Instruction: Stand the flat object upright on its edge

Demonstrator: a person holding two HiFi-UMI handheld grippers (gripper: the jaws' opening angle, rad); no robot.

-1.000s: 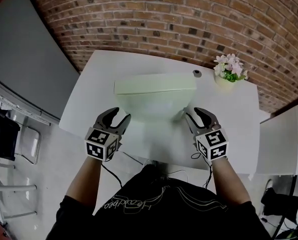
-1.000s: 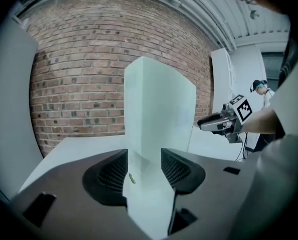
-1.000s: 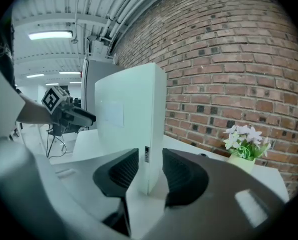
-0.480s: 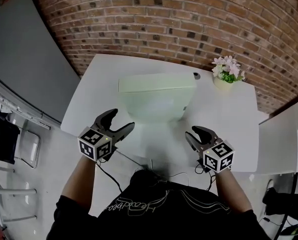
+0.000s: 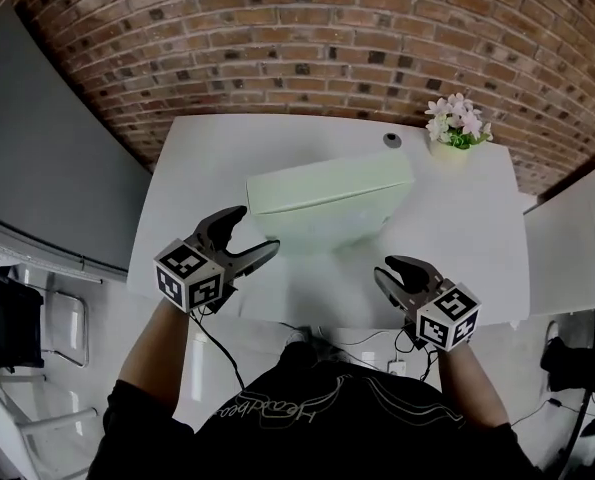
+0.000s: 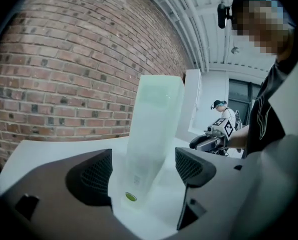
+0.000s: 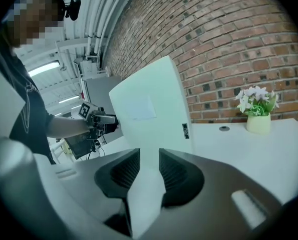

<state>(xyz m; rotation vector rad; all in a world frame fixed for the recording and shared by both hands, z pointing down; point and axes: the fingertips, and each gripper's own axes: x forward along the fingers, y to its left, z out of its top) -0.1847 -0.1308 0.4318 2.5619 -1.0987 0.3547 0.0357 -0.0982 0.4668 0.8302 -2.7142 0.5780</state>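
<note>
A pale green flat panel [image 5: 327, 193] stands upright on its long edge in the middle of the white table [image 5: 457, 228]. Neither gripper touches it. My left gripper [image 5: 257, 228] hangs near the table's front left, just short of the panel's left end. Its jaws have just been opening and now stand wide with nothing between them. In the left gripper view the panel [image 6: 154, 129] rises beyond the left gripper [image 6: 143, 169]. My right gripper [image 5: 385, 270] sits at the front right, open by a narrow gap, with the panel [image 7: 149, 109] well ahead of it [image 7: 150, 166].
A small pot of pink and white flowers [image 5: 455, 133] stands at the table's far right corner, near a small round grey disc [image 5: 392, 141]. A brick wall runs behind the table. Chairs and grey floor lie to the left.
Both grippers have drawn back from the panel toward the table's front edge. The left jaws have spread wider. The panel has stayed standing on its edge.
</note>
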